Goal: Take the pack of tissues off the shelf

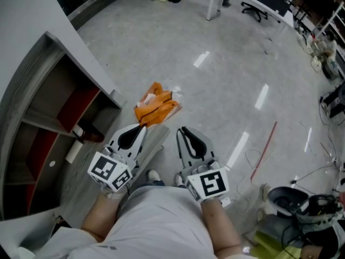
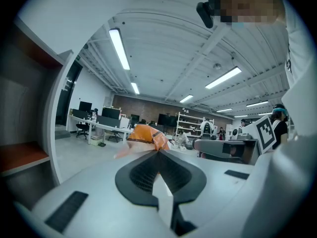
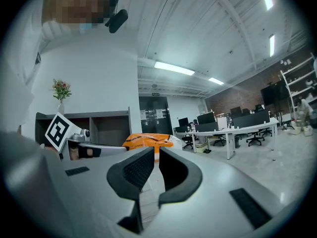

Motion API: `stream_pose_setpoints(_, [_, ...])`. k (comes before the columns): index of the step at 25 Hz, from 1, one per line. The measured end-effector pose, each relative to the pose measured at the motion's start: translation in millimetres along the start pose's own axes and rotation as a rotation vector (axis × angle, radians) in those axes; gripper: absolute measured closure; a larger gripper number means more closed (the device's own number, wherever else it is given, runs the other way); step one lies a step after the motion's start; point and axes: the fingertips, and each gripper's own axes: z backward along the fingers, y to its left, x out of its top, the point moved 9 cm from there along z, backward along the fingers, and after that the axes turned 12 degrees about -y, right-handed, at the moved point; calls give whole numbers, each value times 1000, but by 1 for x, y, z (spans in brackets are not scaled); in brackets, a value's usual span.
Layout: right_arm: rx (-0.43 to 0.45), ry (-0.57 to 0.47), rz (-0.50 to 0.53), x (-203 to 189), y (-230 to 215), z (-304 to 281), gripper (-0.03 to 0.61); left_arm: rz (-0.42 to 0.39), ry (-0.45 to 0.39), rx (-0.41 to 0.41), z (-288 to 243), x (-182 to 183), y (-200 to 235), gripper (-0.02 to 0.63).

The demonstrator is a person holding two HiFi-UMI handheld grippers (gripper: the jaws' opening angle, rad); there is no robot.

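The pack of tissues (image 1: 156,106) is orange with a clear crinkled end. It hangs in the air over the grey floor, out in front of the shelf (image 1: 59,90). My left gripper (image 1: 143,126) is shut on its near edge. In the left gripper view the pack (image 2: 146,134) sticks up just past the closed left gripper (image 2: 158,150). My right gripper (image 1: 182,129) is beside it on the right, shut with nothing between its jaws. The right gripper view shows the pack (image 3: 147,141) beyond the right gripper (image 3: 154,151), apart from it.
The open shelf has red-floored compartments; a dark bottle (image 1: 89,134) and a white roll (image 1: 74,151) lie at its lower end. White desks and office chairs (image 1: 248,1) stand at the far side. A red rod (image 1: 264,150), cables and a helmet (image 1: 288,198) lie at the right.
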Motion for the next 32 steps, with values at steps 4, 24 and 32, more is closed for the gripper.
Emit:
stream_pose_setpoints(4, [9,-52,-19,6,0,-2,538,15,-4,2,0,0,-2,597])
stream_pose_setpoints(24, [51,10,33,12,1,2,538,15,2,36,5,5,-8,597])
stream_pose_setpoints(32, [53,-40,29,14,13,-2,538,13,-2,40,17,6,-5,597])
